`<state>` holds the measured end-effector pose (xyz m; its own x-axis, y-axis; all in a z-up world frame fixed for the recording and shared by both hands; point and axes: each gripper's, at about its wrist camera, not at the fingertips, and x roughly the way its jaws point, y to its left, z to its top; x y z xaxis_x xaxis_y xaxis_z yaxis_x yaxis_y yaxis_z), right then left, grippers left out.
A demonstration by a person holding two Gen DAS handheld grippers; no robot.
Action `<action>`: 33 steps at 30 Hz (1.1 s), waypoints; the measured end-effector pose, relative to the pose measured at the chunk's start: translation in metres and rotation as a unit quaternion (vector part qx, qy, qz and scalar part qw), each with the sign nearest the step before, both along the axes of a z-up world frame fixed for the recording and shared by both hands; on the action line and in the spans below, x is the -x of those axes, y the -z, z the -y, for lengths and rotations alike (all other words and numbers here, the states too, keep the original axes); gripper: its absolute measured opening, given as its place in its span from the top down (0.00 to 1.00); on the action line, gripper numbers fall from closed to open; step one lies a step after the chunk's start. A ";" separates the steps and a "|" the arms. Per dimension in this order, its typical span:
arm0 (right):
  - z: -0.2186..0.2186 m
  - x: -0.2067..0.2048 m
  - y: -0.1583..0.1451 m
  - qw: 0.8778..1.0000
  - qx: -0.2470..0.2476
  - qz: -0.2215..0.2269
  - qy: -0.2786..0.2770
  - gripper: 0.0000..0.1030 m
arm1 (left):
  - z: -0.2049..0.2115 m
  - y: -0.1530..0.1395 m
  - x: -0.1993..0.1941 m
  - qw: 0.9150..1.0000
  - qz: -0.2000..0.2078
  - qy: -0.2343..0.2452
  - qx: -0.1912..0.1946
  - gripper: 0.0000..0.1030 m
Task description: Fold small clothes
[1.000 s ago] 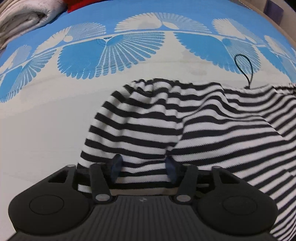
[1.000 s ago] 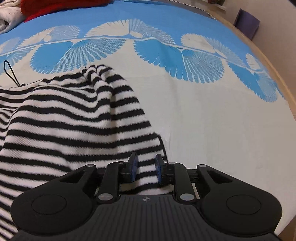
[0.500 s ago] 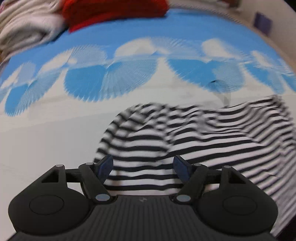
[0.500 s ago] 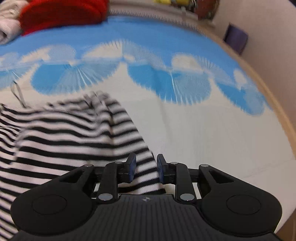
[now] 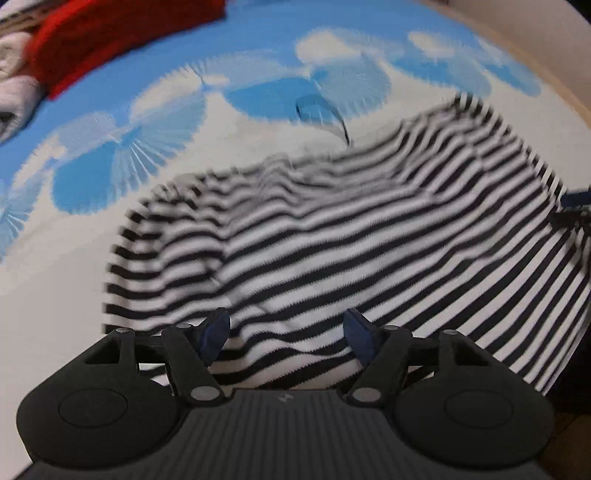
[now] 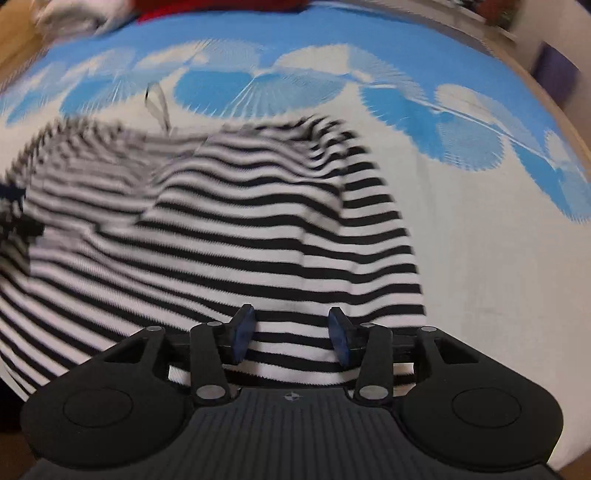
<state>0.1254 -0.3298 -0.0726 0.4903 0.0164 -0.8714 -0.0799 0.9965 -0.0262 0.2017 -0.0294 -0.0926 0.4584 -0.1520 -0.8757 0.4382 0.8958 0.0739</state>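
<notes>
The striped garment (image 5: 369,236) is lying on the blue-and-white sheet (image 5: 44,317). The left gripper (image 5: 287,334) is closing but wide, gripping nothing; the right gripper (image 6: 291,332) is opening above the cloth.

- Under me spreads a white sheet (image 5: 55,314) with a band of blue fan shapes (image 6: 236,88) across the upper frame.
- At upper left I see a red pile (image 5: 122,33) beside whitish folded fabric (image 5: 14,88).
- A wooden edge (image 6: 565,110) curves at upper right, with a beige wall (image 5: 535,26) beyond.
</notes>
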 end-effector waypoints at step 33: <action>0.031 0.107 -0.065 0.984 -0.042 0.132 0.109 0.50 | -0.038 -0.049 0.086 0.988 0.096 -0.121 0.020 0.16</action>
